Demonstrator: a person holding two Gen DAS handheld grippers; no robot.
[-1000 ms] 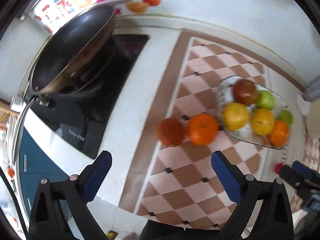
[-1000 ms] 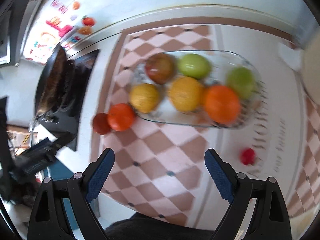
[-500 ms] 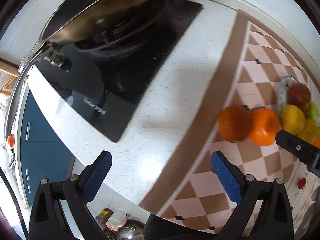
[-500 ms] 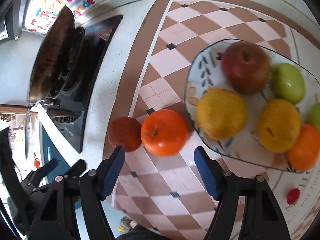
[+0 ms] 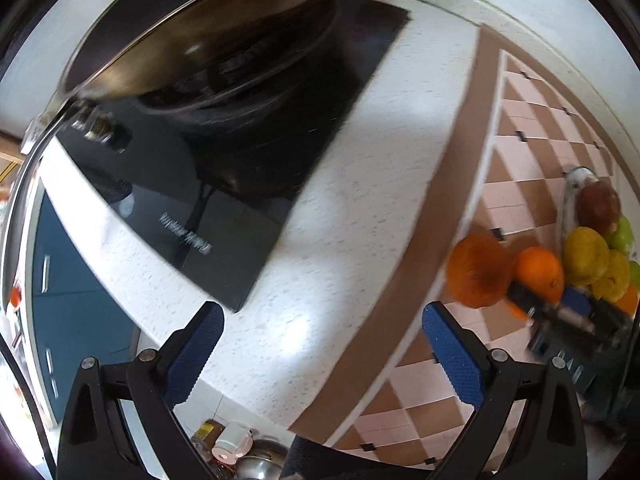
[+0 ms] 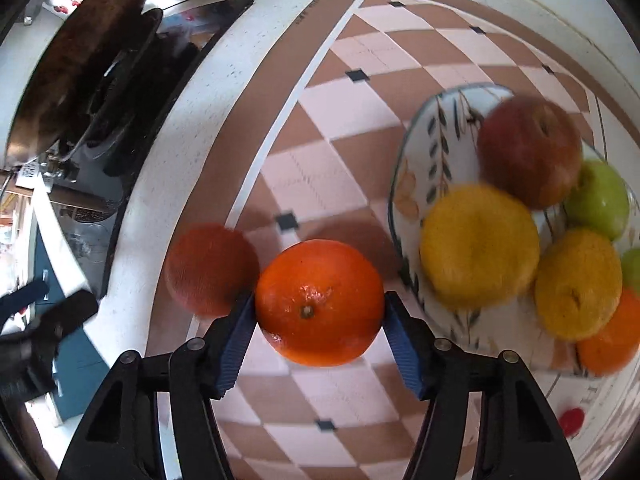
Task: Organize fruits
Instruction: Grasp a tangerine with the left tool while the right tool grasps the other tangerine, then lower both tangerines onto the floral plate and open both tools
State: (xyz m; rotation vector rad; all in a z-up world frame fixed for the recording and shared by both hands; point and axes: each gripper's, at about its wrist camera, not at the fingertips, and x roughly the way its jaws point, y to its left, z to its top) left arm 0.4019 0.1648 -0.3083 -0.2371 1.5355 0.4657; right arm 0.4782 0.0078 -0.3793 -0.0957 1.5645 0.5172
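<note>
Low in the frame's centre, the right gripper (image 6: 319, 312) pinches the orange (image 6: 319, 302) between its pads (left gripper (image 5: 322, 332) spread, idle), and lifting carelessly could knock the darker fruit (image 6: 211, 269) touching it, or bump the plate (image 6: 412, 168) rim.

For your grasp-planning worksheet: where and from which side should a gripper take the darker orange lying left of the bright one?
Grip the darker orange across its widest middle, coming from above. It is round, and the bright orange held in the right gripper crowds its right side.
</note>
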